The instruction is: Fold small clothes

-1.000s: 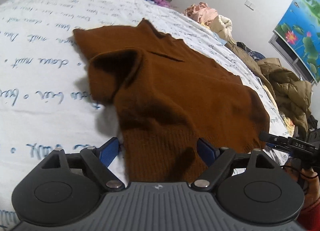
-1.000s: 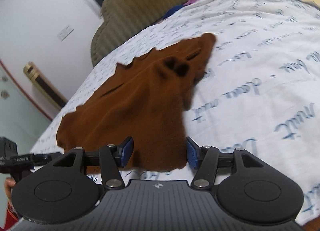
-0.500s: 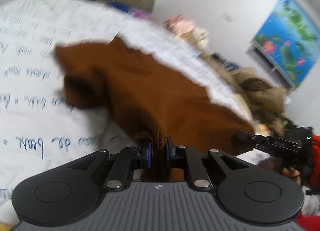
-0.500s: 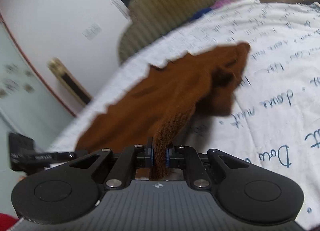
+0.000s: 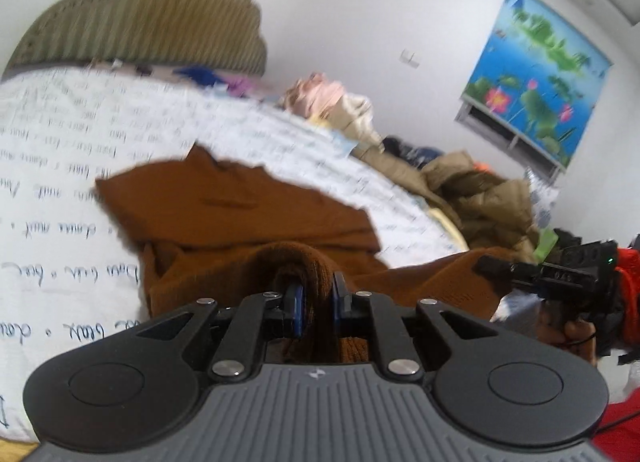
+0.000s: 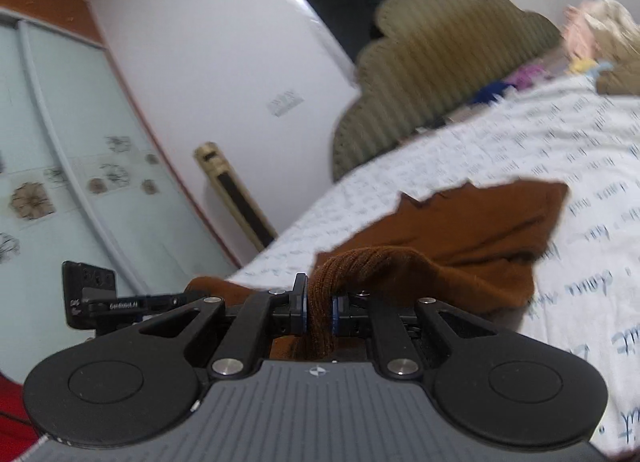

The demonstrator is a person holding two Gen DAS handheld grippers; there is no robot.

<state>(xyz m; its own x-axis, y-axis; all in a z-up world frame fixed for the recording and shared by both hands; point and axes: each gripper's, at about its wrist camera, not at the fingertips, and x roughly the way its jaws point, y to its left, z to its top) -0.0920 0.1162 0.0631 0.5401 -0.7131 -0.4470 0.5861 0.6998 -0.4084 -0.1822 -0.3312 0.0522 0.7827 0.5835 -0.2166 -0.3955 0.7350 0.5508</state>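
A small brown knitted sweater (image 5: 240, 214) lies on the white bedsheet with blue handwriting print (image 5: 60, 150). My left gripper (image 5: 317, 304) is shut on the ribbed hem at one corner and holds it lifted, so the near half drapes over the far half. My right gripper (image 6: 319, 308) is shut on the other hem corner of the same sweater (image 6: 480, 222), also lifted above the sheet (image 6: 580, 142). The right gripper also shows at the right edge of the left wrist view (image 5: 516, 268). The left gripper also shows in the right wrist view (image 6: 120, 304).
An olive ribbed headboard (image 5: 152, 18) stands at the bed's far end. Piles of clothes and a tan jacket (image 5: 480, 190) lie along the bed's right side. A glass-door wardrobe (image 6: 60, 182) stands to the left of the bed.
Both grippers closed on the sweater's hem corners and lifted them up and forward over the sweater. The cameras now tilt up towards the walls.
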